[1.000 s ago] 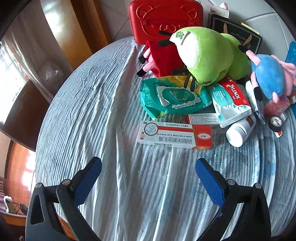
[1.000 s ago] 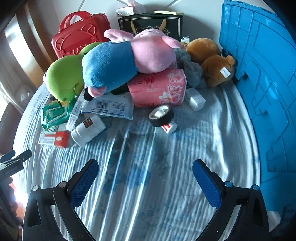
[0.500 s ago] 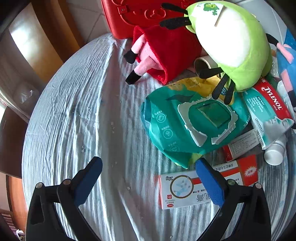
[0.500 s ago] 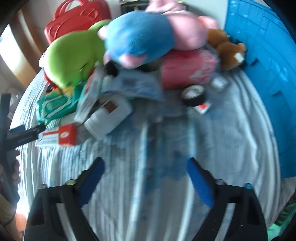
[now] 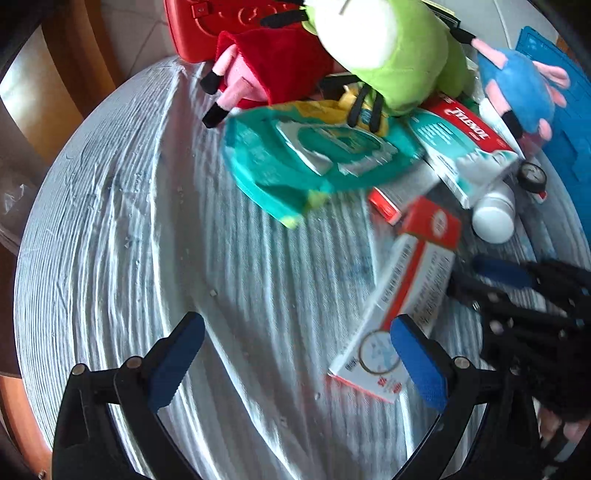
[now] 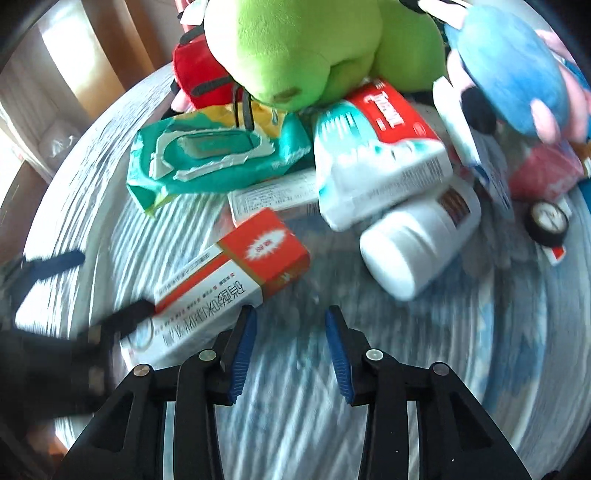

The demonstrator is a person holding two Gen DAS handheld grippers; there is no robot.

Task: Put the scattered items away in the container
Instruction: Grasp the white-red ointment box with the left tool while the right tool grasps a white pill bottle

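Observation:
A red-and-white medicine box lies slanted on the striped cloth in front of a heap of items. My left gripper is open, and its right finger overlaps the box's near end. My right gripper is closing with nothing between its narrow jaws. Its left finger is right beside the box's edge. The right gripper also shows in the left wrist view, just right of the box. The blue container stands at the far right.
The heap holds a teal wipes pack, a Tylenol box, a white bottle, a green plush, a blue plush and a tape roll. A red case stands behind. The bed edge curves round on the left.
Both grippers came down toward the medicine box, the right one sweeping left across the bed. Its jaws narrowed from wide to a small gap. The box now lies slanted.

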